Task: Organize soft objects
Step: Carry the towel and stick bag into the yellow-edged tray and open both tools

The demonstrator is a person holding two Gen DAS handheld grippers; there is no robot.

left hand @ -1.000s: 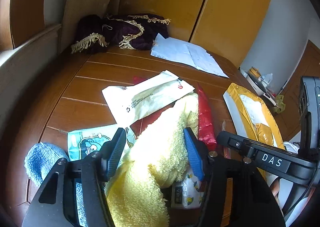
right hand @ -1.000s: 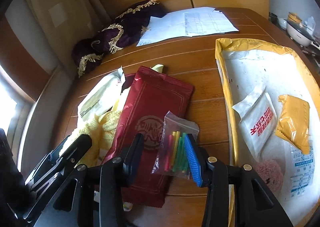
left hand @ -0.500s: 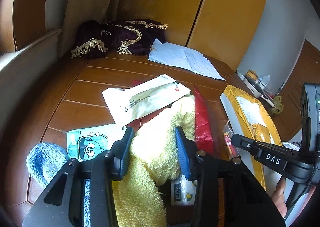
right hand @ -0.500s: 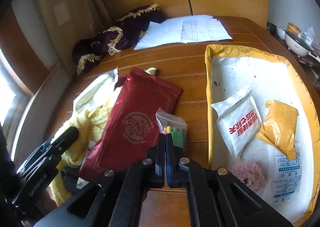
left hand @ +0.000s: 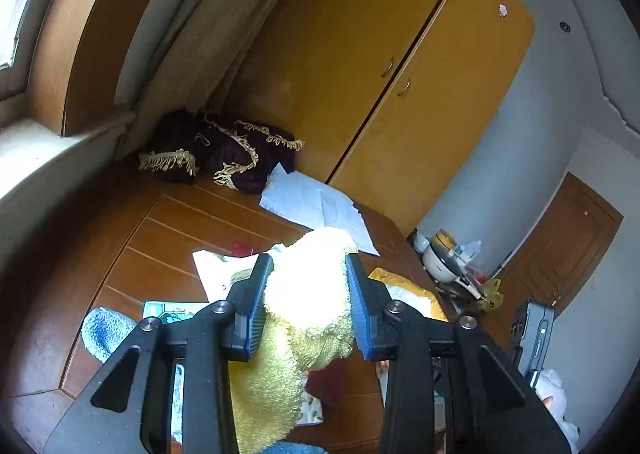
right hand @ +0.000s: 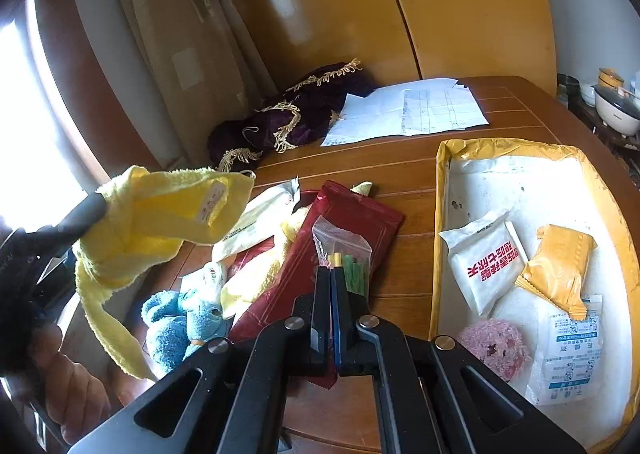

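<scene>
On the brown tabletop [right hand: 408,169] lies a big yellow mailer [right hand: 532,189], opened flat on the right, with a white pack [right hand: 486,262], an orange pack [right hand: 558,268] and a pink fluffy ball [right hand: 494,346] on it. A dark purple cloth [right hand: 288,117] with gold fringe and some white papers [right hand: 408,109] sit at the far side.

Half a second ago the yellow towel [left hand: 308,302] was low in the pile. Now it is up in the air, above the tabletop. The left tool [left hand: 309,306] pinches it between its blue pads. From the right wrist view the towel hangs from that tool at the left, its top bunched and its long end drooping down toward the blue towel [right hand: 180,322]. A small white tag on it faces the camera.

A long red packet [right hand: 320,266] lies slanted, from near left to far right. On top of it is a small clear bag [right hand: 344,250] of coloured sticks. The right tool [right hand: 331,294] is pressed together on the near edge of this bag, as it was half a second ago, and the sticks point away from the tool
</scene>
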